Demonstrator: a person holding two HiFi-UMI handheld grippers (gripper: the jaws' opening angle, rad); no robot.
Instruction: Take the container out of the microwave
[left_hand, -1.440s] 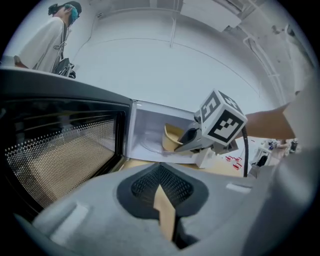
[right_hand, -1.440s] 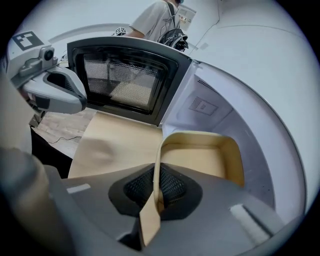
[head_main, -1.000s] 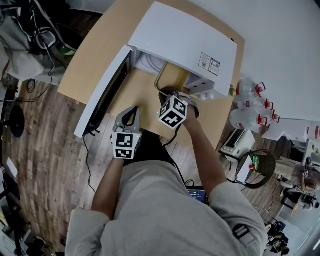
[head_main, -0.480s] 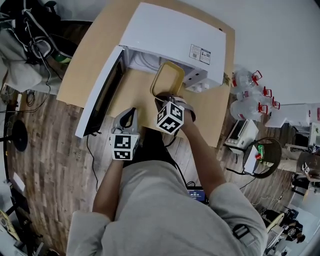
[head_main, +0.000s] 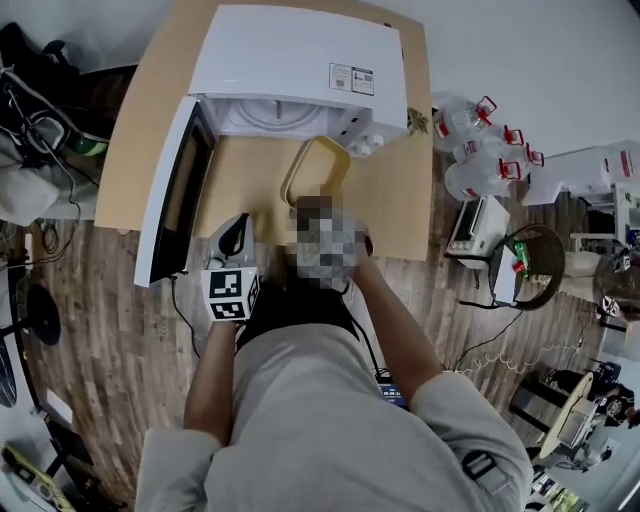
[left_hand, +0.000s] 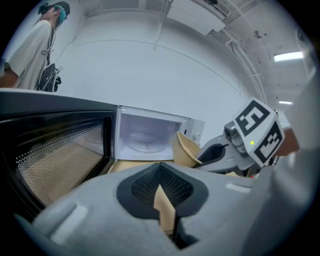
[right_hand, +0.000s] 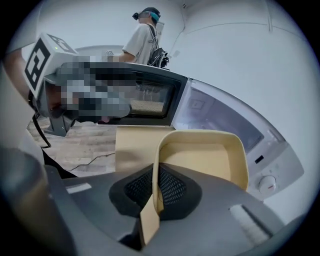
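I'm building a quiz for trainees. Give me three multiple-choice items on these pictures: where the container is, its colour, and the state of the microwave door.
1. Where is the container?
A. inside the microwave
B. outside it, over the table
C. on the floor

2. What colour is the container?
A. pale yellow
B. blue
C. black

3. How is the door?
A. shut
B. open
C. taken off

Answers:
1 B: it sits in front of the microwave, over the table, with its rim clamped in the right gripper.
2 A: its walls and floor look pale yellow in all three views.
3 B: the door stands swung out at the left, and the cavity shows bare.
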